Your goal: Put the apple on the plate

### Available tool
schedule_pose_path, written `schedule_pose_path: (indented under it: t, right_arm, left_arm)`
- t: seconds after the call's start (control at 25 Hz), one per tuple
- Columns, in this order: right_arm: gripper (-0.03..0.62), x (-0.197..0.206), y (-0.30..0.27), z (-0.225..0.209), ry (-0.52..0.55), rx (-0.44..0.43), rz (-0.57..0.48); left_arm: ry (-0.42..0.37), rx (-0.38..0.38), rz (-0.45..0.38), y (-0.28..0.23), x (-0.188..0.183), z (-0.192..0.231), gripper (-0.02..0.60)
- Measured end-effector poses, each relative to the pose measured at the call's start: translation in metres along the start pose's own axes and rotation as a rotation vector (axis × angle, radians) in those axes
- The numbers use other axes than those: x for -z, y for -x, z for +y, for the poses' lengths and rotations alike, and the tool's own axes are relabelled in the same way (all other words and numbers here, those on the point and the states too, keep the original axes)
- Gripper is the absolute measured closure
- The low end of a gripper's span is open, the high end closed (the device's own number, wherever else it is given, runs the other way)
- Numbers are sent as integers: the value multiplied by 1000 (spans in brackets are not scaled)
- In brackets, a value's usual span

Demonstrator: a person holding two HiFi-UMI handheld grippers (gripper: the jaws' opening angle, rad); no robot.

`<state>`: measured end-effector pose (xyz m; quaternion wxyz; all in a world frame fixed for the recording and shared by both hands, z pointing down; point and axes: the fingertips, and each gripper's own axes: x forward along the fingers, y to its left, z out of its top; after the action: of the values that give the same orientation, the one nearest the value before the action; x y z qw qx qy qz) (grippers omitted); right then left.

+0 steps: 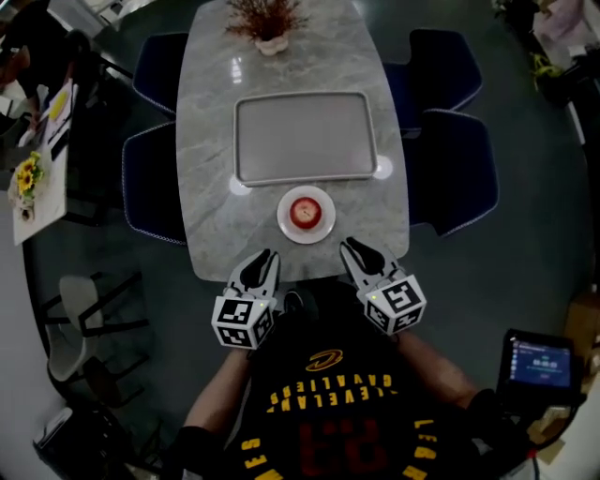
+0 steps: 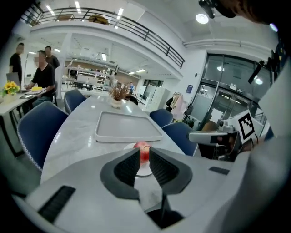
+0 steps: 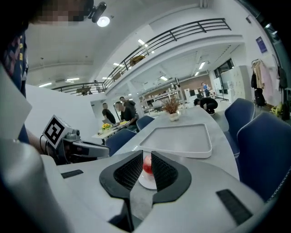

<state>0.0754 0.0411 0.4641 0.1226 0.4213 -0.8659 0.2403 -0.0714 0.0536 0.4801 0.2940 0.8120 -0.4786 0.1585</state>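
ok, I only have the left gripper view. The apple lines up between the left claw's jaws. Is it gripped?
Observer: No. The head view shows the left claw at the near edge of the table, clearly apart from the apple.
Operator: Apple placed properly?
Observer: From above, it sits in the middle of the plate, just short of the tray.
Operator: Right claw?
Observer: In its own view, the right claw has its jaws narrowly apart with nothing between them.

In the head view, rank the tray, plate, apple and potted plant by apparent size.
1. tray
2-3. potted plant and plate: look alike, and the frame edge cuts off the plant
4. apple
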Motion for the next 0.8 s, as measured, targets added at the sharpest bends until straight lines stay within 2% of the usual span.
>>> schedule_pose_path:
  t: [0.12,0.28,0.48,0.6,0.8]
  right_arm:
    - [551,15,-23,-31,-13,-15,62]
    - [551,41,-59,-69,-57,-29,132]
    - [551,62,-74,-78,-125,-15,194]
    - [549,67,-83,-79,-151,-2,214]
    - [549,82,-101,-85,-210,19,267]
  left_arm:
    - [70,-35,52,-28,11,16,531]
    - [84,-82,102,-66,28,38,531]
    - [189,-82,149,-78,44,52,531]
    - [245,-85,171,-88,48,62,489]
    - [325,-43,252,-109,67,74,488]
